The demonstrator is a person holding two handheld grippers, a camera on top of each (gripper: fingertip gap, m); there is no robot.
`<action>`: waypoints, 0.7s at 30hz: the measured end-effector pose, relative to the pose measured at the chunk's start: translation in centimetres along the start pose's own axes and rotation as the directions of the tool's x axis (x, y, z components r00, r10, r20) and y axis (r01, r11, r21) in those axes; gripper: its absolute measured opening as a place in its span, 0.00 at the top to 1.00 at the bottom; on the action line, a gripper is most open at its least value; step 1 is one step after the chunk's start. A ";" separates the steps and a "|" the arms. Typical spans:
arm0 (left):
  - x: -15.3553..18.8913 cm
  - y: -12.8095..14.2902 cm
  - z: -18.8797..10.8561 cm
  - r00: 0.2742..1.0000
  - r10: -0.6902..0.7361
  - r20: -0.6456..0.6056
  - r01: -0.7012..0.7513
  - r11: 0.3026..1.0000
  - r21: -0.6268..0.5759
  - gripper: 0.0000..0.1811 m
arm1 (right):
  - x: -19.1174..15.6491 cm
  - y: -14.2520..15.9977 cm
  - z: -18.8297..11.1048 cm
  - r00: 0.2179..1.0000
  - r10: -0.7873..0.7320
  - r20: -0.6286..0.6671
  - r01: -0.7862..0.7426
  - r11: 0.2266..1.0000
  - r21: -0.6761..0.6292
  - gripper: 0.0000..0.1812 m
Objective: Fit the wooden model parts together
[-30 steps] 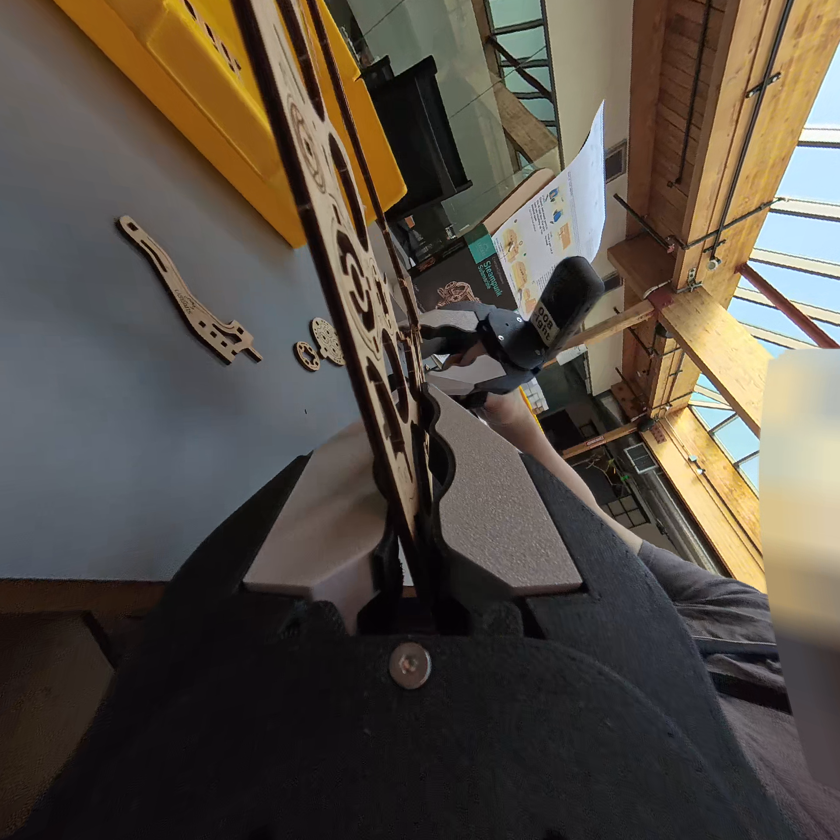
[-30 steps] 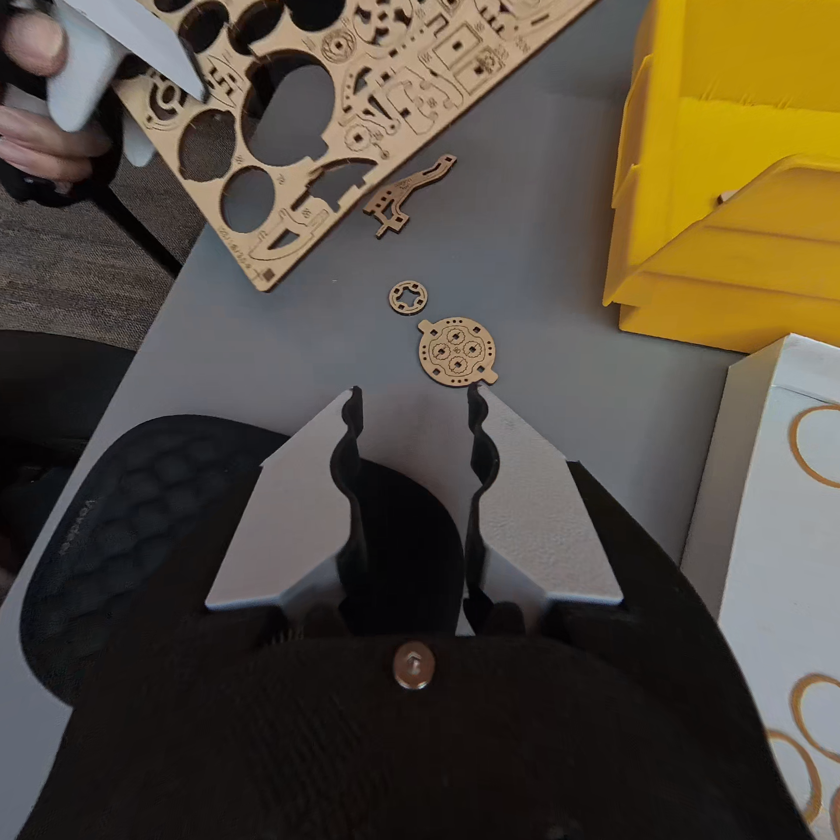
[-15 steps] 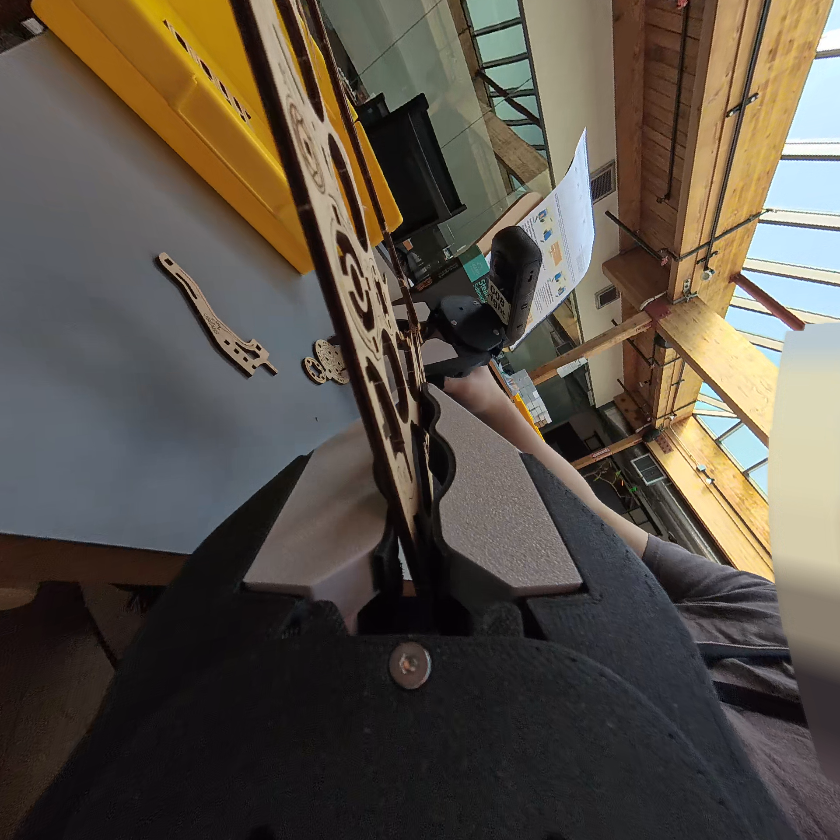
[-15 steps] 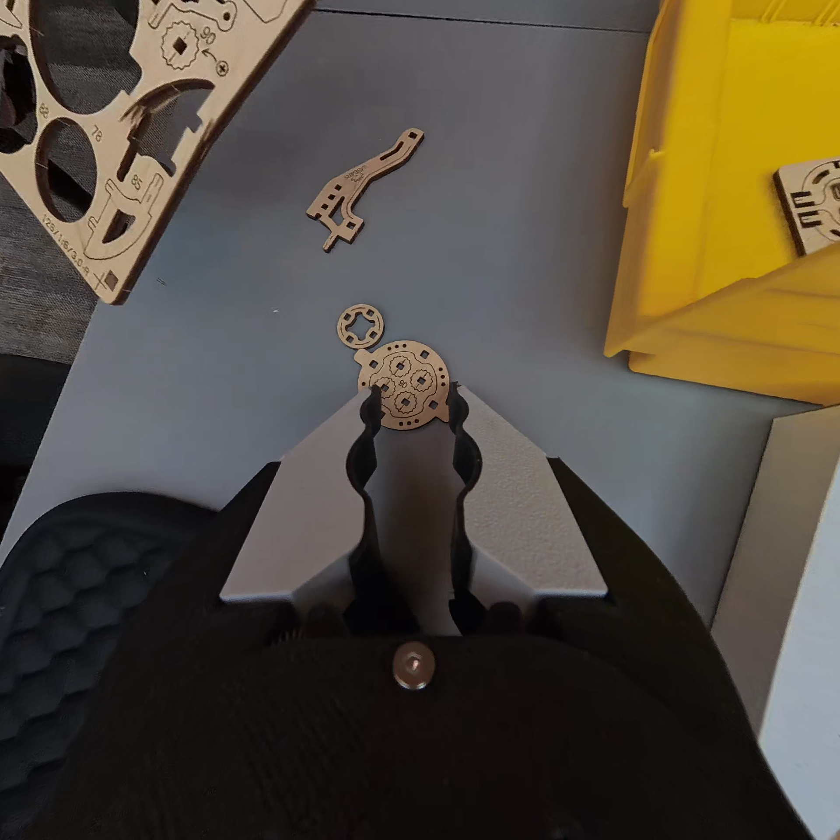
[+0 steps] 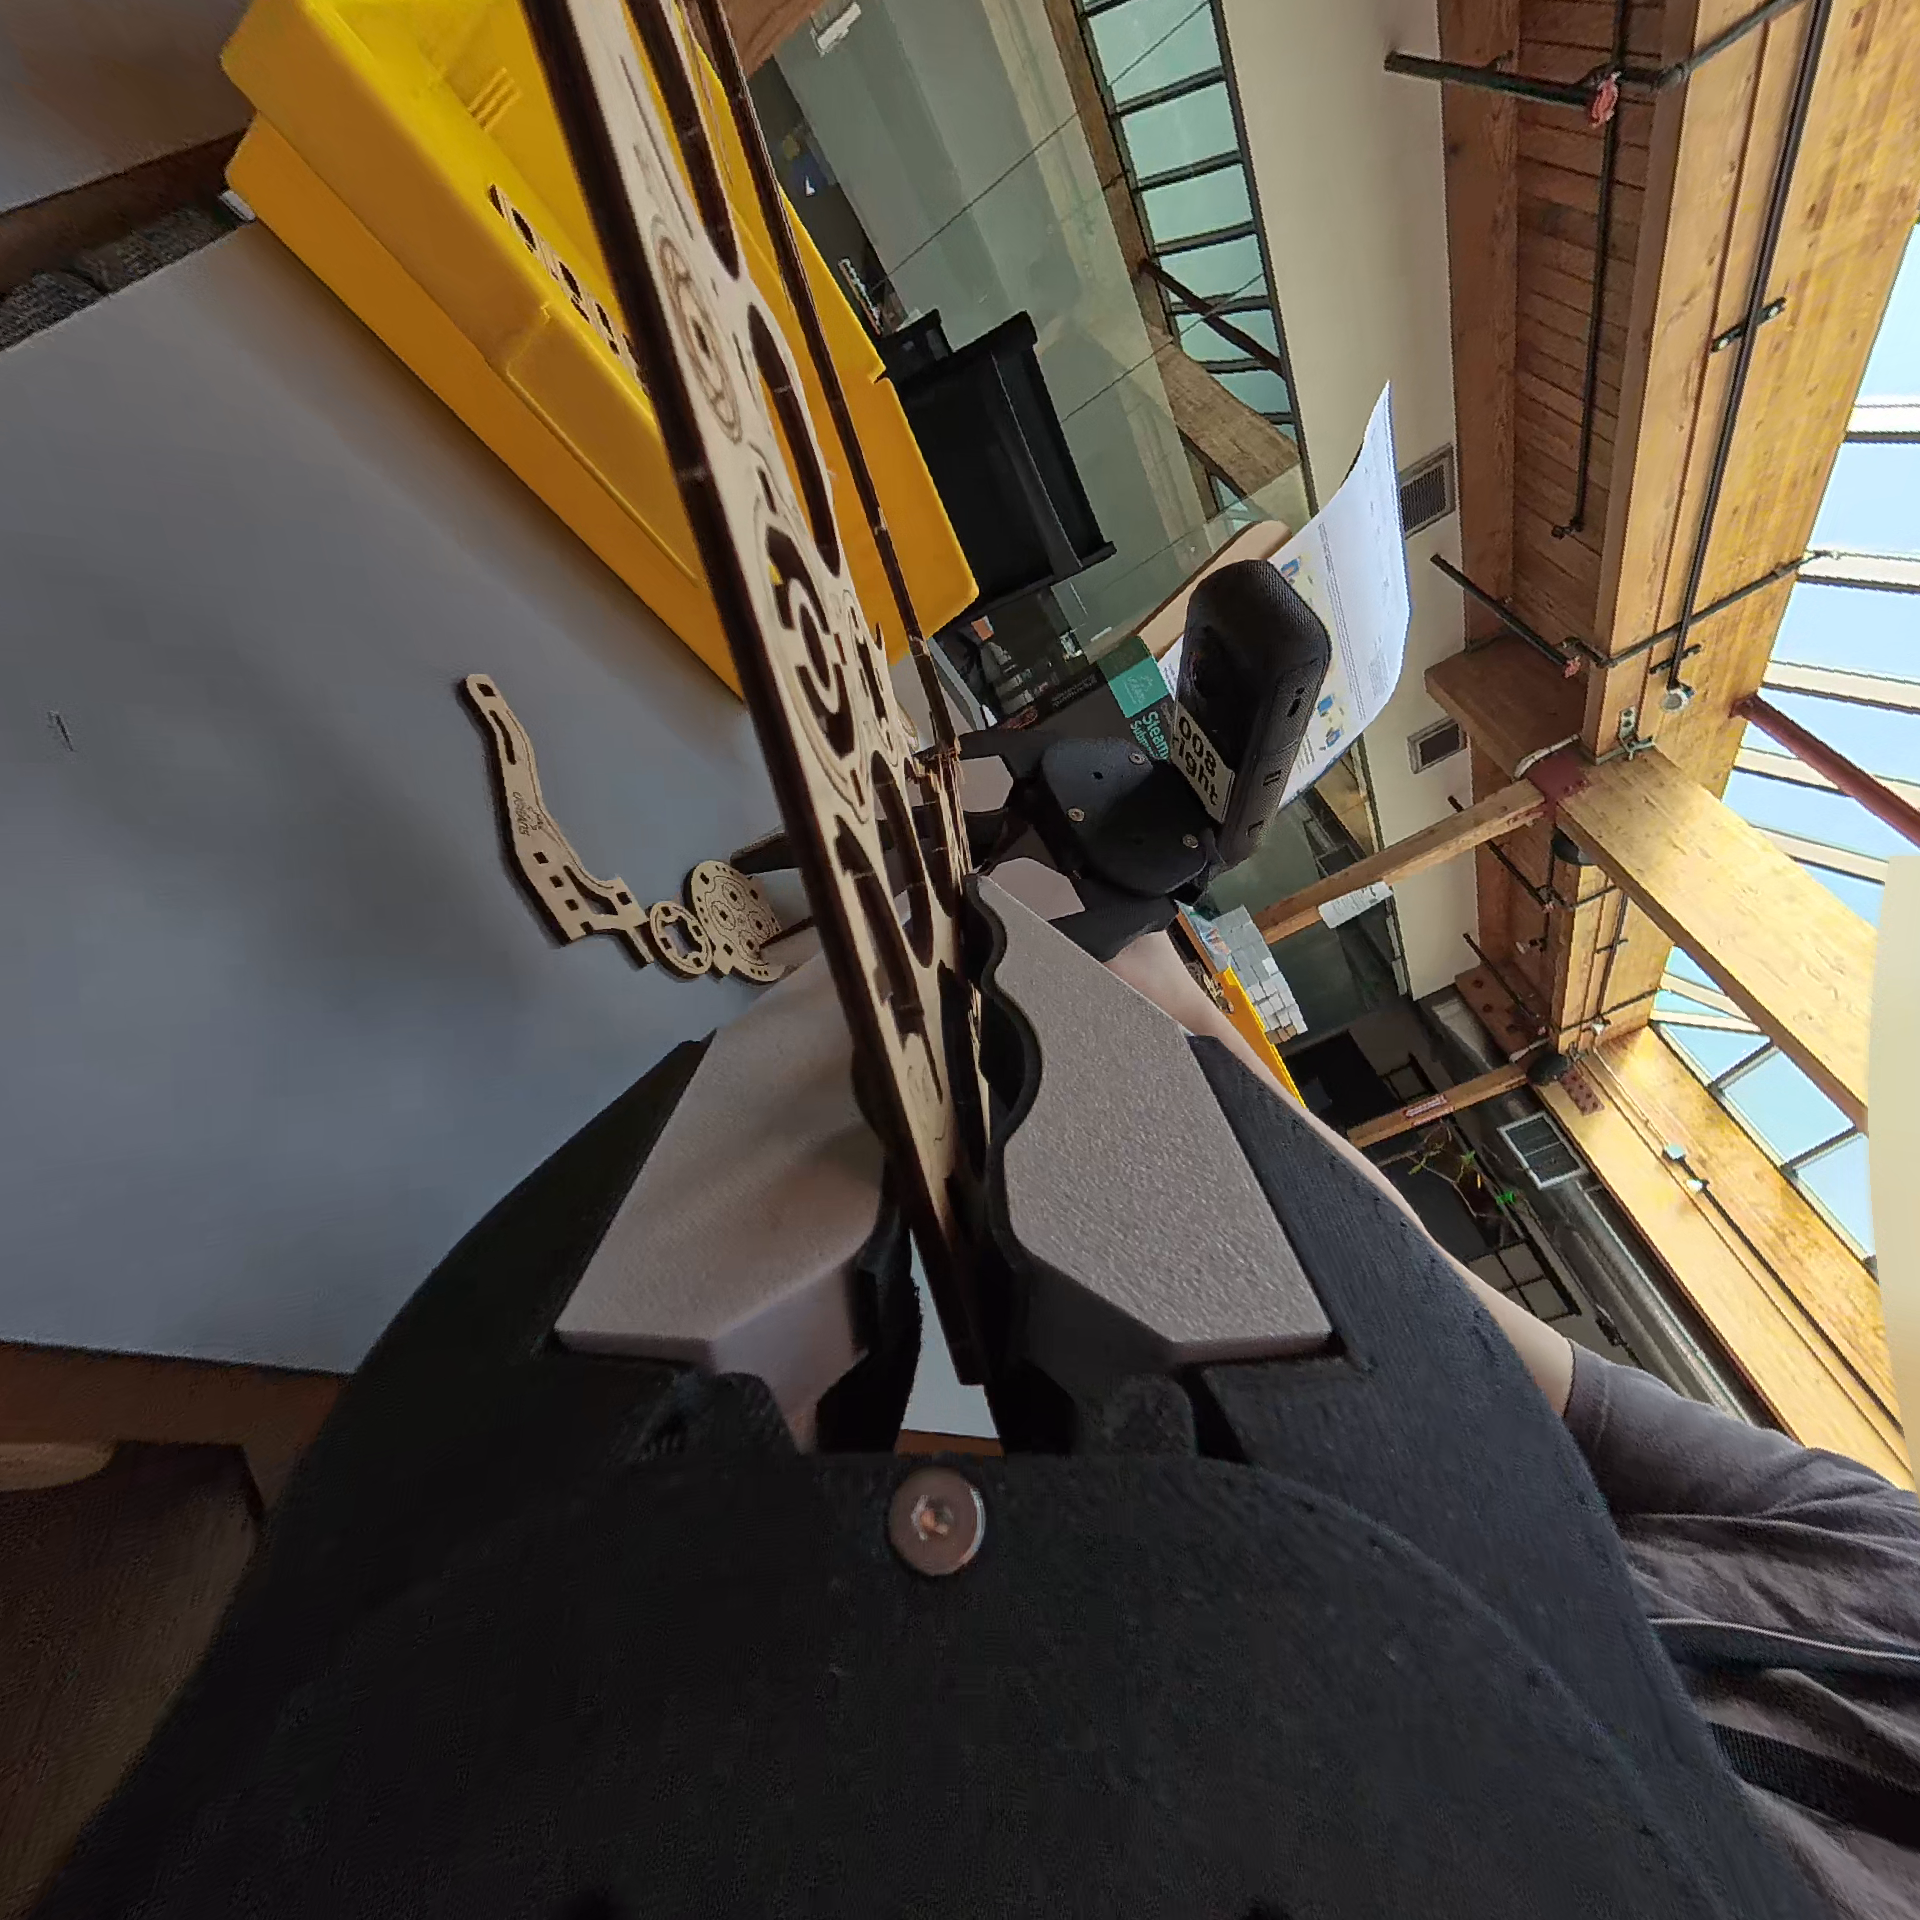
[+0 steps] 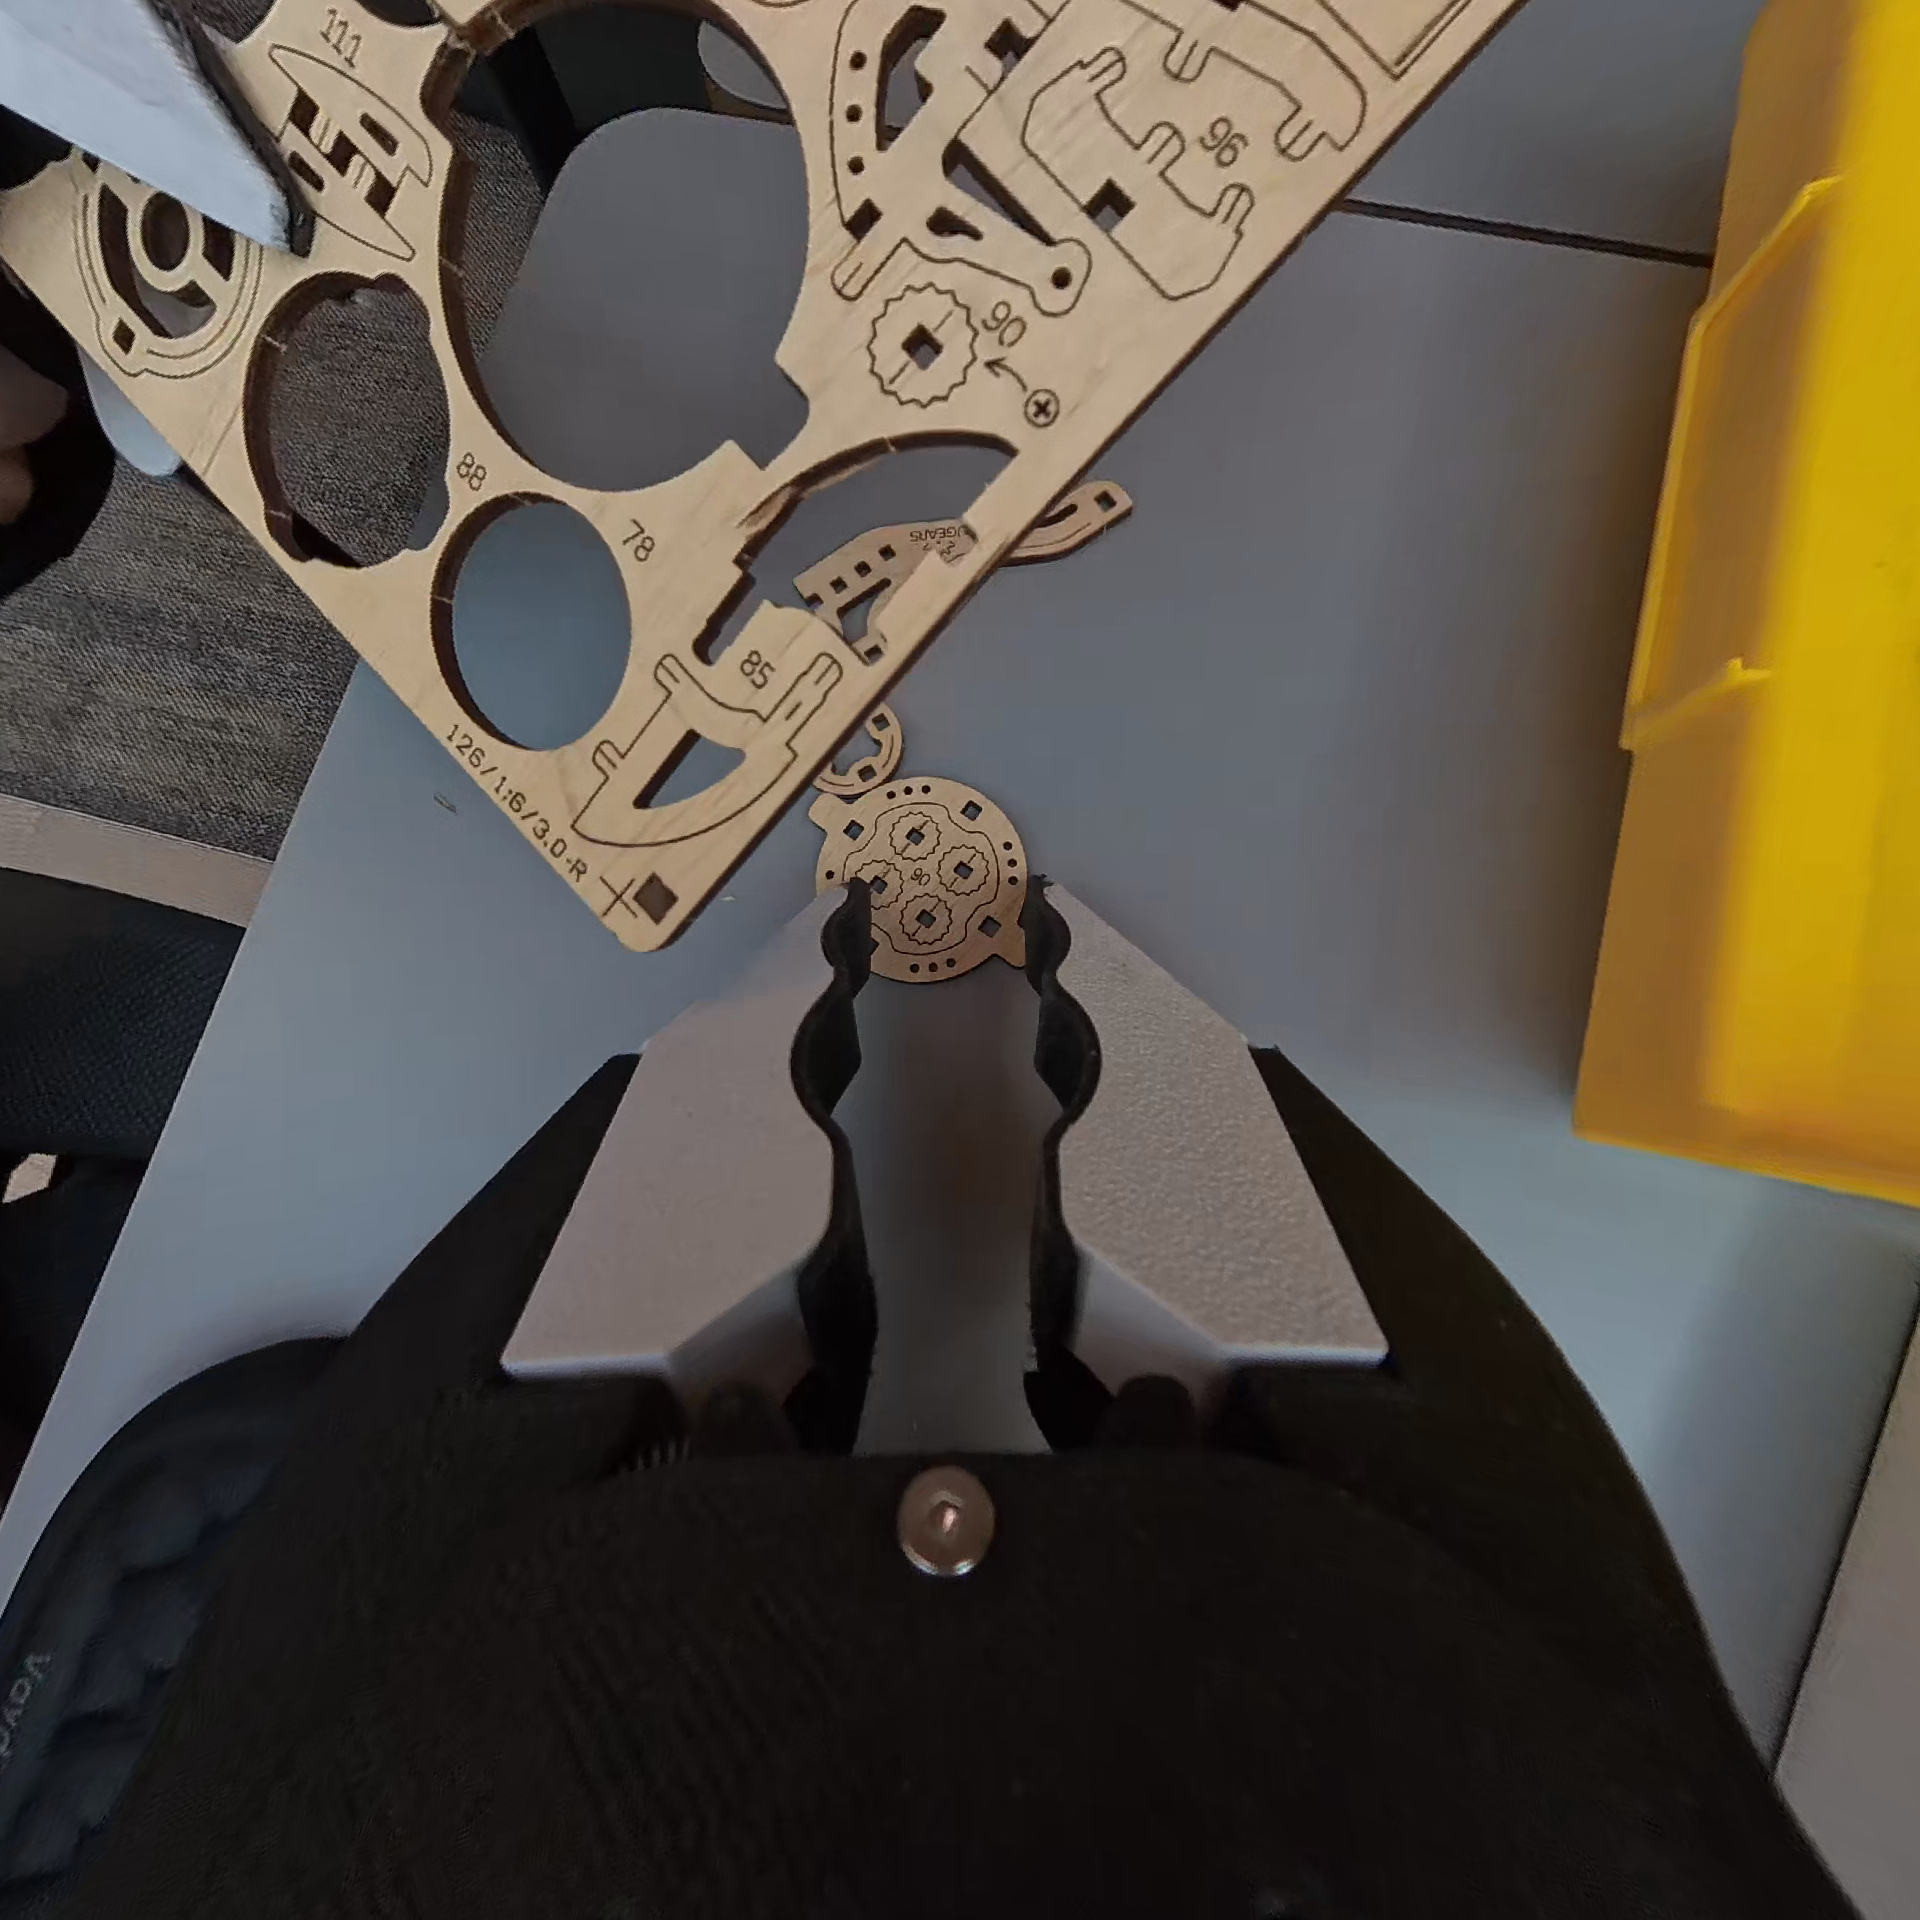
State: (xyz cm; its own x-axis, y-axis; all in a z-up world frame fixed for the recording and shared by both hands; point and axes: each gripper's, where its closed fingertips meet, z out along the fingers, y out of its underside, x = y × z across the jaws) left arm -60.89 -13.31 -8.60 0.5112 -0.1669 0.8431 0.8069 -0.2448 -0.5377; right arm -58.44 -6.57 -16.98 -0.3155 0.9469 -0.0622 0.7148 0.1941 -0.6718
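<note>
My left gripper [image 5: 904, 935] is shut on a laser-cut wooden parts sheet [image 5: 810, 623] and holds it edge-on above the grey table [image 5: 260, 727]. The sheet [image 6: 675, 416] hangs over the upper left of the right wrist view, with the left gripper [image 6: 208, 156] clamped on its corner. My right gripper [image 6: 945, 899] sits low on the table [image 6: 1299, 727], its fingertips pinching both edges of a round wooden disc [image 6: 925, 883] that lies flat. A small ring [image 6: 873, 753] and a curved arm piece [image 6: 862, 566] lie just beyond, partly under the sheet. The left wrist view shows the disc [image 5: 732, 914], the ring [image 5: 675, 930] and the arm piece [image 5: 530, 821].
A yellow bin [image 6: 1787, 727] stands at the table's right side and shows in the left wrist view [image 5: 499, 312]. A white box edge [image 6: 1870, 1558] is at the lower right. A black padded mat [image 6: 83, 1610] lies at the lower left. A person's sleeve [image 5: 1714, 1558] is at right. There is about 11 cm between the tips of the two grippers.
My right gripper moved forward to the round disc and narrowed its jaws onto it. The parts sheet in the left gripper swung closer, now over the ring and arm piece.
</note>
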 end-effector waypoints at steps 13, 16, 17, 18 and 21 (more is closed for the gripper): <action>-2.1 2.2 0.2 0.994 -0.105 0.034 0.107 0.992 -0.069 0.99 | 4.4 2.8 -5.1 0.975 -0.032 -0.219 0.030 0.999 -0.009 0.81; -3.0 3.6 0.9 0.987 -0.154 0.037 0.157 0.979 -0.127 0.99 | 3.3 3.2 -6.1 0.985 0.002 -0.172 0.003 1.000 0.031 0.80; -3.2 3.9 1.2 0.986 -0.164 0.037 0.168 0.975 -0.146 0.99 | 2.8 3.0 -6.2 0.988 0.014 -0.156 -0.006 0.999 0.051 0.80; -3.4 4.2 1.4 0.984 -0.174 0.037 0.178 0.971 -0.157 0.99 | 2.3 2.8 -6.3 0.990 0.020 -0.141 -0.010 0.998 0.068 0.80; -3.5 3.7 1.7 0.980 -0.198 0.032 0.200 0.969 -0.146 0.98 | 0.9 2.4 -6.0 0.994 0.017 -0.105 -0.008 0.996 0.086 0.79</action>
State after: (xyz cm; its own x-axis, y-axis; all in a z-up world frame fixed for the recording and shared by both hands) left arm -59.23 -12.01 -13.53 0.3509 -0.0843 0.9326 0.8407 -0.4103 -0.3534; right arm -53.28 -3.71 -14.16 -0.2359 0.9718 0.0046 0.6610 0.1639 -0.7322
